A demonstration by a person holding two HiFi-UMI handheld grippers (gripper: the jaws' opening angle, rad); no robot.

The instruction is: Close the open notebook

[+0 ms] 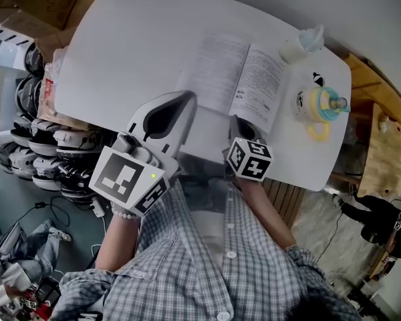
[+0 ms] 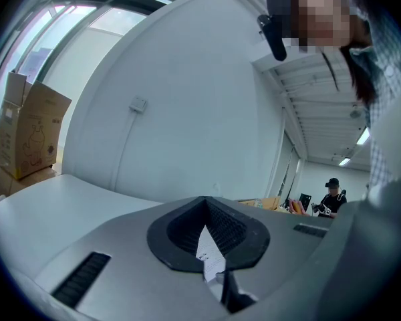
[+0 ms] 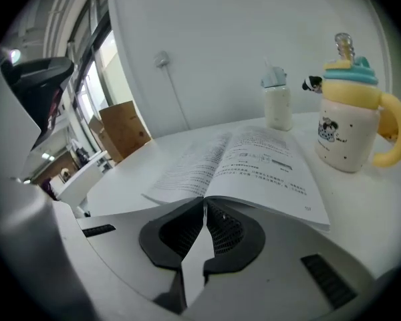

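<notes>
Nearest, on the person's side of the notebook (image 1: 237,79), a checked shirt (image 1: 207,259) fills the lower head view, with both forearms reaching forward over the edge of the white tabletop (image 1: 134,45). The left tongs (image 2: 205,200) lie to the left of the notebook, just off its near left corner. Their tips are pressed together with nothing between them, and only a pale sliver shows through the gap behind the pads. The right tongs (image 3: 204,199) sit at the notebook's near edge, about where the two pages meet. Their tips are also closed and nothing can be seen caught in them. Whether they touch the paper cannot be told. The notebook itself lies open and flat on the tabletop, both printed pages facing up, with the spine running away from the person. Just to the right of the notebook stands a yellow cup (image 3: 347,136) with a teal lid, a straw and a handle, upright and apart from the page edge. Beyond the notebook's far right corner stands a small white bottle (image 3: 277,105), also upright. Farther off to the notebook's left, past the tabletop, a cardboard box (image 3: 123,131) stands against the pale wall.
</notes>
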